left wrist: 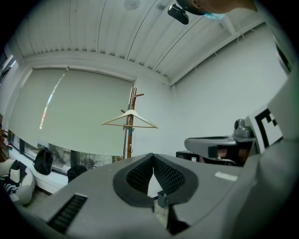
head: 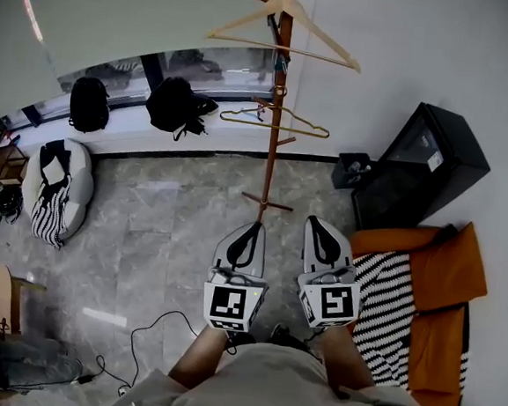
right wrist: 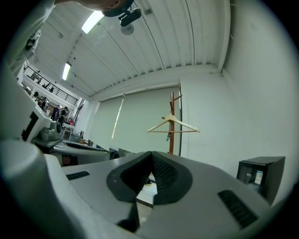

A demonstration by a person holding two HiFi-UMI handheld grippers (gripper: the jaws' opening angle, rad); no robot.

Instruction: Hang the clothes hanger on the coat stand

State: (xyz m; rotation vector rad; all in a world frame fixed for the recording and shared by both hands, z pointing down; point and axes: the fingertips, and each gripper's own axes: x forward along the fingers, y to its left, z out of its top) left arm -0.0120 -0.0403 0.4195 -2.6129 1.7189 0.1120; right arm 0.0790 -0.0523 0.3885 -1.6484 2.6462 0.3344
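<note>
A pale wooden clothes hanger (head: 285, 31) hangs near the top of the brown wooden coat stand (head: 276, 111); a second, thinner hanger (head: 275, 120) hangs lower on the same pole. Both gripper views show the upper hanger (left wrist: 130, 120) (right wrist: 173, 125) on the stand (left wrist: 130, 135) (right wrist: 171, 123) some way ahead. My left gripper (head: 253, 229) and right gripper (head: 318, 223) are side by side in front of me, well short of the stand. Both are shut with nothing between the jaws (left wrist: 152, 158) (right wrist: 152, 155).
A black cabinet (head: 421, 164) stands against the right wall, with an orange sofa (head: 441, 285) and striped cloth (head: 387, 298) beside me. Two black bags (head: 179, 104) sit on the window ledge. A white beanbag (head: 54, 189) and floor cables (head: 149, 339) lie to the left.
</note>
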